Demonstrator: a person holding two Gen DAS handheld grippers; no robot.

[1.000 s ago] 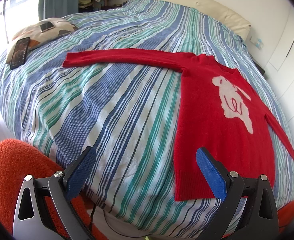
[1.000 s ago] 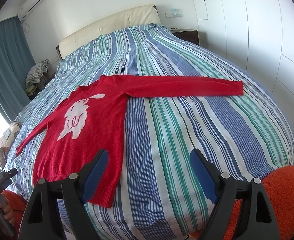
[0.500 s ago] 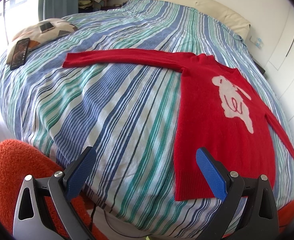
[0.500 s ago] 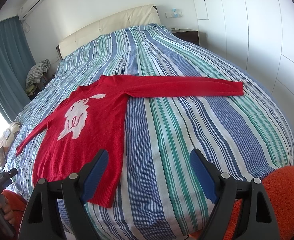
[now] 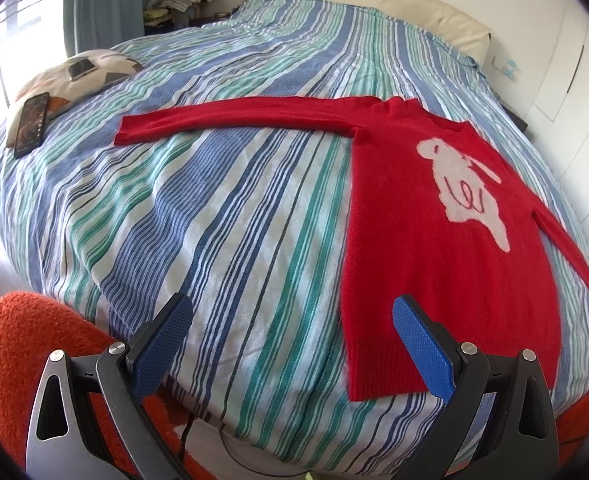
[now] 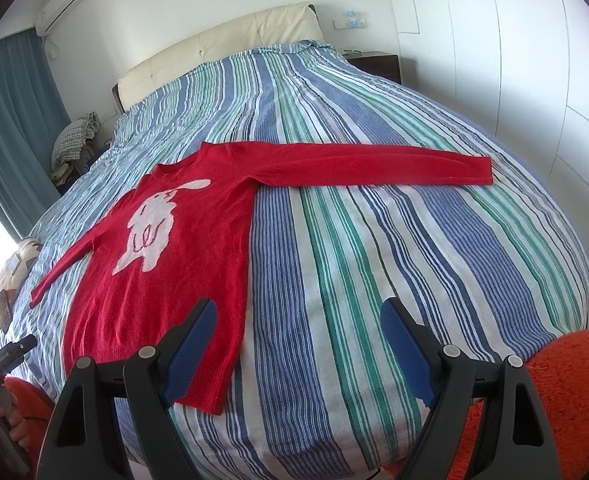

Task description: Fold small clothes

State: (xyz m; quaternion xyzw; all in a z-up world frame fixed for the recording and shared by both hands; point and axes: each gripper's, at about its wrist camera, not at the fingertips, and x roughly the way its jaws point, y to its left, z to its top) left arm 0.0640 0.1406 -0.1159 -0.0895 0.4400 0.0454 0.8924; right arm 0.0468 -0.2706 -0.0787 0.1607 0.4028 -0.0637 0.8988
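A small red sweater (image 5: 434, 240) with a white animal picture lies flat, front up, on the striped bed, both sleeves spread out sideways. In the right wrist view the sweater (image 6: 166, 264) is at the left, its long sleeve (image 6: 374, 164) reaching right. My left gripper (image 5: 290, 320) is open and empty, held above the bed's near edge, its right finger over the sweater's hem. My right gripper (image 6: 298, 324) is open and empty, its left finger over the hem's corner.
The striped blue-green duvet (image 5: 214, 220) covers the bed. A patterned cushion (image 5: 74, 76) with a phone (image 5: 30, 124) lies at the bed's left side. Orange fluffy fabric (image 5: 26, 344) is near the bed's foot. White wardrobes (image 6: 534, 60) stand at the right.
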